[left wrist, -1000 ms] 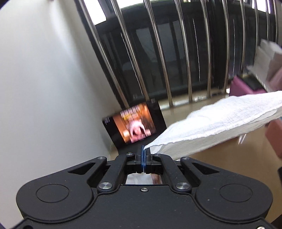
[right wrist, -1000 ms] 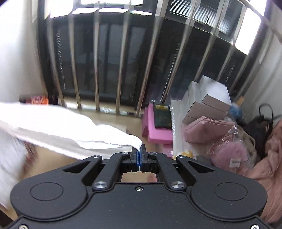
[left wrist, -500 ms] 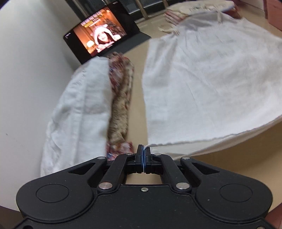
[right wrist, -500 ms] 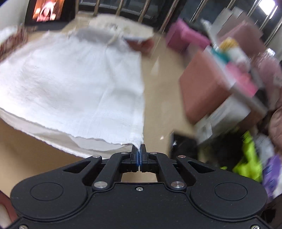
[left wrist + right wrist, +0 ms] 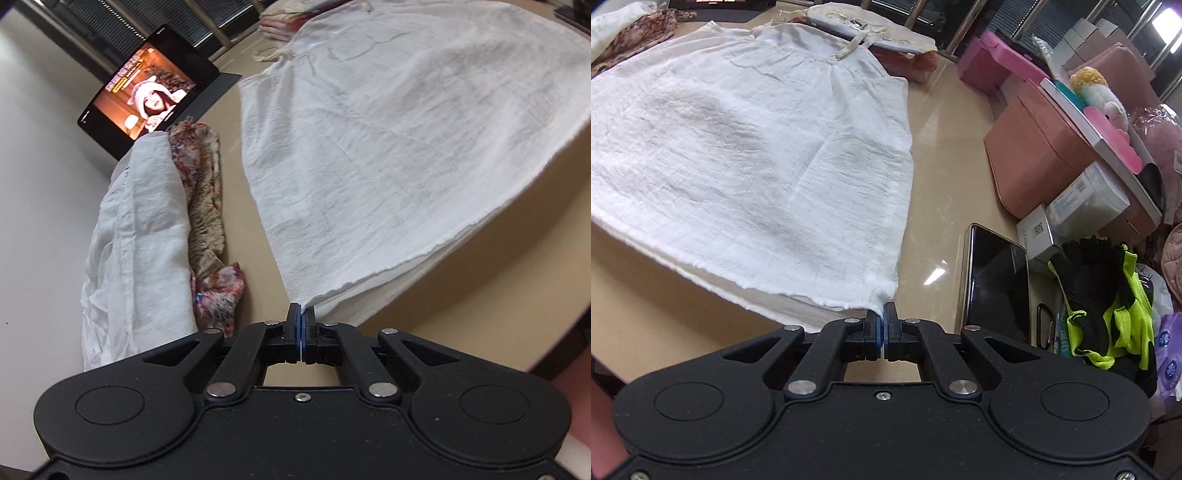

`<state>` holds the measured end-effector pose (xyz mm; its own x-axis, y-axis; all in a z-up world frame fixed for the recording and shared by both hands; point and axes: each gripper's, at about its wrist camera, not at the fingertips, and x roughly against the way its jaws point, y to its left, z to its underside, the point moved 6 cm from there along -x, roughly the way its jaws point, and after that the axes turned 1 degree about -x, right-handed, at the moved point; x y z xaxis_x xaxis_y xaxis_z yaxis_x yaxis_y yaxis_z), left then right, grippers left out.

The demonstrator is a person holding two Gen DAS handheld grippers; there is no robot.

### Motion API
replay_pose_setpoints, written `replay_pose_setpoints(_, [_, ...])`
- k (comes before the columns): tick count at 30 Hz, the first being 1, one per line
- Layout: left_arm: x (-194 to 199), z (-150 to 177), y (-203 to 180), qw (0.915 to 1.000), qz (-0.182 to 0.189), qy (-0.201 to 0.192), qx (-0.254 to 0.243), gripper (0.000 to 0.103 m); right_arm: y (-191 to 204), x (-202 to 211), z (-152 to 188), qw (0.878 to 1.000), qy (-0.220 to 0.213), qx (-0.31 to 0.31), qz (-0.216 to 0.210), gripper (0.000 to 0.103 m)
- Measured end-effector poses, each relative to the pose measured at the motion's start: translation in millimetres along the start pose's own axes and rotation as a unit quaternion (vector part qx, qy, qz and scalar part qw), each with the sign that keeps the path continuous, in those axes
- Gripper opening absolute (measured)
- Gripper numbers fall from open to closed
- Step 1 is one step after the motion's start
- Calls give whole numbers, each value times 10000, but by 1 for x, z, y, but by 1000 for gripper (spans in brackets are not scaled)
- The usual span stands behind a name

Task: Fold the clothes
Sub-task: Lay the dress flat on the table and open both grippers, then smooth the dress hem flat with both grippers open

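Note:
A white crinkled dress (image 5: 388,155) lies spread on the beige table, its strapped top at the far end and its hem toward me; it also shows in the right wrist view (image 5: 746,147). My left gripper (image 5: 301,314) is shut on the dress's near left hem corner, just above the table. My right gripper (image 5: 882,314) is shut on the near right hem corner. The hem between the two corners hangs slightly lifted, showing a second layer under it.
A pile of white and floral clothes (image 5: 159,236) lies to the left, by a tablet (image 5: 147,92) playing video. Folded clothes (image 5: 886,40) sit beyond the dress. A phone (image 5: 993,273), pink boxes (image 5: 1045,155), gloves and a yellow vest (image 5: 1108,295) crowd the right side.
Both grippers swung the dress down from the air and laid it flat on the table, then drew slightly back toward me, still holding the hem corners.

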<state>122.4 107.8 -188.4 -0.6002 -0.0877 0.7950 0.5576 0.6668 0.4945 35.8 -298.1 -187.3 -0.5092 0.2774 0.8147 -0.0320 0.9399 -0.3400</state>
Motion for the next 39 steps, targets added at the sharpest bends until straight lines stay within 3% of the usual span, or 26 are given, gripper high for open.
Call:
replay_pose_setpoints(6, [6,13,-19,9993,40,14,-376,0,-2,3,13,9999,129,-107,23,0])
replay_pose_setpoints(17, [11,22,-35,9904,-247,-171,-1348,1,-2,8,35,9992,294,-279,41,6])
replay_pose_setpoints(26, [14,26,-38,9878,-358,-175,-1508,1,2,13,34,9988,315,-361,74,7])
replay_pose_setpoints(27, [15,26,-38,9876,-399,-182,-1509,1,2,14,34,9988,321,-359,73,11])
replay_pose_setpoints(28, [15,26,-38,9875,-423,-163,-1508,1,2,16,34,9988,319,-345,100,24])
replay_pose_setpoints(29, [16,26,-37,9875,-446,-144,-1507,2,3,19,34,9989,311,-323,145,43])
replay_pose_setpoints(30, [17,26,-36,9876,-461,-112,-1495,2,3,22,33,9989,309,-303,169,51])
replay_pose_setpoints(31, [19,26,-35,9879,-486,-71,-1473,5,2,26,33,9990,310,-284,181,61])
replay_pose_setpoints(33, [23,28,-32,9877,-500,-9,-1483,25,3,35,33,9992,340,-203,106,66])
replay_pose_setpoints(35, [28,31,-26,9872,-572,10,-1486,70,3,42,37,9989,444,-111,-42,73])
replay_pose_setpoints(39, [36,37,-18,9853,-531,91,-1622,74,2,52,42,9975,665,-87,-229,77])
